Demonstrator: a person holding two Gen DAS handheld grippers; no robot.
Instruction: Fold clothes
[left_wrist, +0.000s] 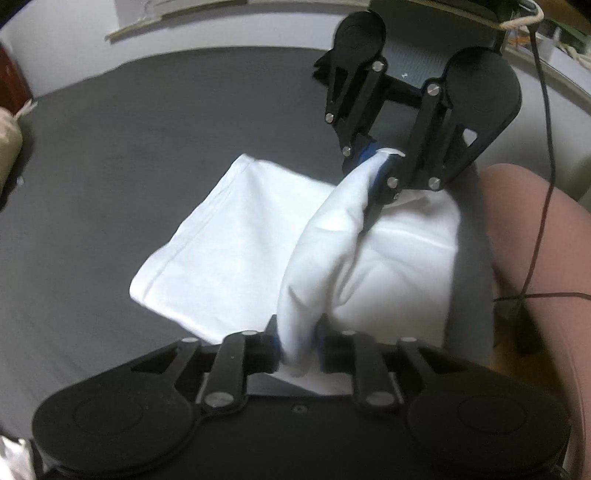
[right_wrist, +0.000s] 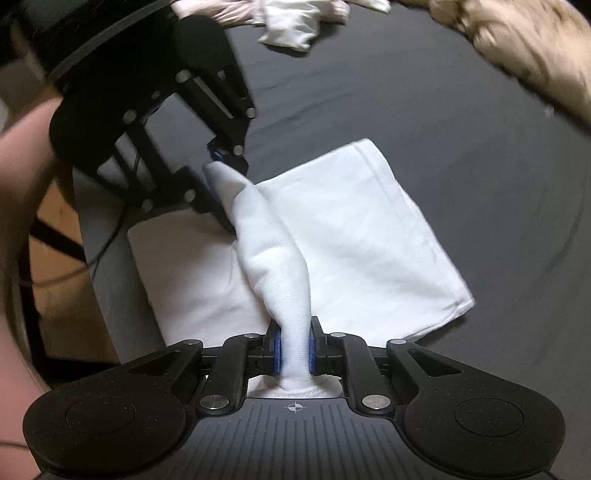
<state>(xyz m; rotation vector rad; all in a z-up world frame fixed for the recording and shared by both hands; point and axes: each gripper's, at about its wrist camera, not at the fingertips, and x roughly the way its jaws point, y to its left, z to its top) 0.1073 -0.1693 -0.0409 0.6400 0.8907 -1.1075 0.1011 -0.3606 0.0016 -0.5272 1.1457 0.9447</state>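
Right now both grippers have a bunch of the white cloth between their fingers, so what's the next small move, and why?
Probably open both a little more and lift clear. The left gripper and right gripper each hold one end of a raised ridge of the white garment, whose far half already lies flat and squared on the dark surface. Releasing should let the ridge settle onto the fold.

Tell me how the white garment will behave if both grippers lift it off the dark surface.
The white garment is probably floppy: the ridge between the left gripper and right gripper sags and creases. It seems light, since thin pinches carry it. Its folded layers may slide apart, as only one edge is held.
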